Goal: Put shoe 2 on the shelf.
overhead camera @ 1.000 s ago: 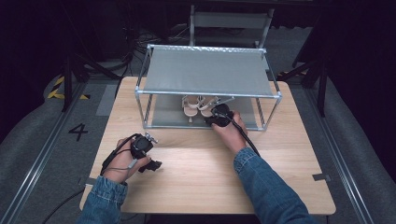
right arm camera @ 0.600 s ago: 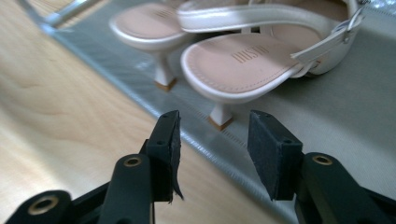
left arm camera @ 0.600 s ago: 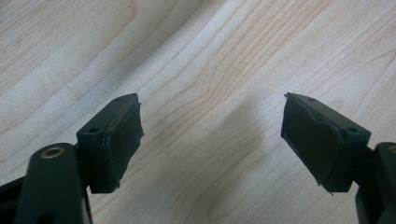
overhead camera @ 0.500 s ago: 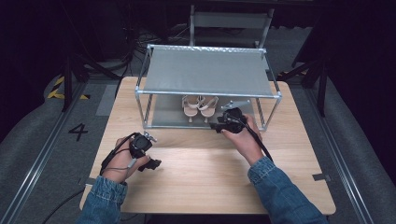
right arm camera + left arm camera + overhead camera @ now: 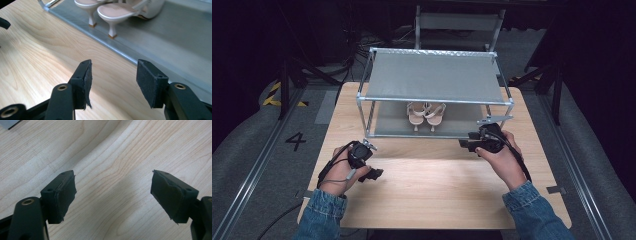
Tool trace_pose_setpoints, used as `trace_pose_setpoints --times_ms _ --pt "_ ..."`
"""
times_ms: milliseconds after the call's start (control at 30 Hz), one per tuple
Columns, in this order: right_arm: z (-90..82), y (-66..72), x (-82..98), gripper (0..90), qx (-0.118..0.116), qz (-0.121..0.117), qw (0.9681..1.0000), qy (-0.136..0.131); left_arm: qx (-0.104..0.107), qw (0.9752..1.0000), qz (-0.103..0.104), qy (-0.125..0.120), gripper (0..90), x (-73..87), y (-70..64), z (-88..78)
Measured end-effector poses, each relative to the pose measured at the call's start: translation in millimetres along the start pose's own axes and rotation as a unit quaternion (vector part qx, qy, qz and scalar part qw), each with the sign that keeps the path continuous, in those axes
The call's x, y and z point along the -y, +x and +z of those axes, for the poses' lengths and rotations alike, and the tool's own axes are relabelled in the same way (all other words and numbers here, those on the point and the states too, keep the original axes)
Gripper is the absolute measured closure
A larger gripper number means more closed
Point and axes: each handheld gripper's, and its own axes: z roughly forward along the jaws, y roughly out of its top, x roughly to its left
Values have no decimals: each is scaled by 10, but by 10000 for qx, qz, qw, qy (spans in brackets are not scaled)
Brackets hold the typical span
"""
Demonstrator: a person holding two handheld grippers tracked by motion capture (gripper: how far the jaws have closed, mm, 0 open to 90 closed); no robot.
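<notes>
From the high view, a pair of pale heeled sandals (image 5: 426,115) stands side by side on the lower shelf of a metal rack (image 5: 435,100), heels toward the person. The right gripper (image 5: 464,145) sits just in front of the rack's right end, on the wooden table (image 5: 432,195), with the sandals off to its left and farther back. The left gripper (image 5: 377,173) rests low over the table near the left front, well apart from the rack.

The right gripper view adds what the high view cannot: its jaws have just been opening and stand wide with nothing between them, only bare wood and the rack's front edge. Beyond the fingers (image 5: 83,77), up and slightly left, the sandals' heels (image 5: 112,32) rest on the grey shelf, clear of both pads. The toes and straps run out of the top of that view.

The left gripper view looks straight down on wood grain. Its fingers (image 5: 65,192) are spread wide and empty, hovering close over the table. The high view alone shows the denim sleeves and the rack's flat grey top shelf.
</notes>
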Motion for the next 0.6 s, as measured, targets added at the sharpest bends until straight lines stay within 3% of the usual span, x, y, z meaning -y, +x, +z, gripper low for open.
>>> trace_pose_setpoints --times_ms 267,367,400,600 --pt "-210 -154 163 445 112 126 9998 98 3 10000 -36 -8 206 12 17 -16" --pt "-270 -231 235 444 199 196 9992 301 7 10000 -90 42 204 20 20 -21" --pt "-299 -273 269 441 257 240 9982 486 15 9999 -102 59 202 24 25 -28" --pt "-385 -397 368 441 463 314 9958 730 -50 9997 -238 62 192 45 53 -53"
